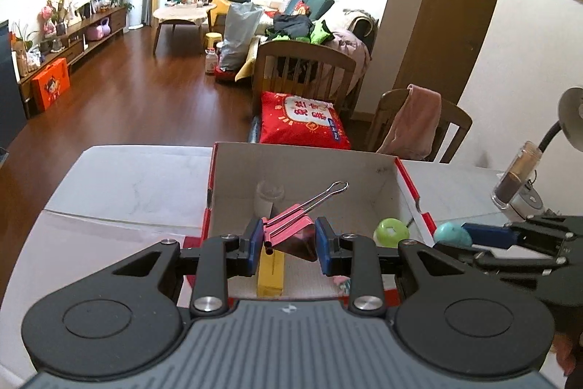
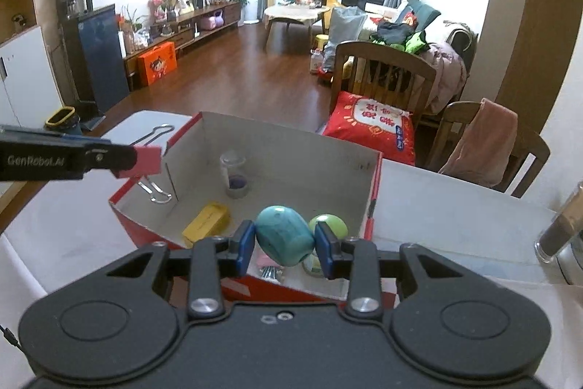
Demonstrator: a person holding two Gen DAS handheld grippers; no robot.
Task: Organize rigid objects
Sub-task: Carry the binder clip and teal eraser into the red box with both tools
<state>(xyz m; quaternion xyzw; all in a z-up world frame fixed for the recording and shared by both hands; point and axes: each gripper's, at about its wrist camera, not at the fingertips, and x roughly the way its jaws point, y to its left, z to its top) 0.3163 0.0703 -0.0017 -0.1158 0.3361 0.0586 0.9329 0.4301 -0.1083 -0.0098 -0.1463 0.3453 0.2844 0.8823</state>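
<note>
1. The left hand-held gripper is clenched on a pink binder clip, held above the near left part of the open box, its wire handles sticking up and away.
2. The right hand-held gripper grips a teal egg-shaped object between its blue pads, over the near right part of the box, close to the right wall.
3. Already lying in the box are a yellow block, a small clear jar, a green round piece and a few small items near the front wall that are too hidden to name.
4. The box stands on the white desk; a glass tube stands apart at far right.
5. Risk, as I judge it: the teal object is smooth and rounded, so it could squirt out of the pads and roll onto the desk or strike the green piece.
6. The clip is pinched off-centre and tilted; letting go from this height may send it bouncing onto the jar.
7. Both hand-held grippers work over 1 box and sit near each other, so a careless lowering could knock them together or nudge the box wall.
</note>
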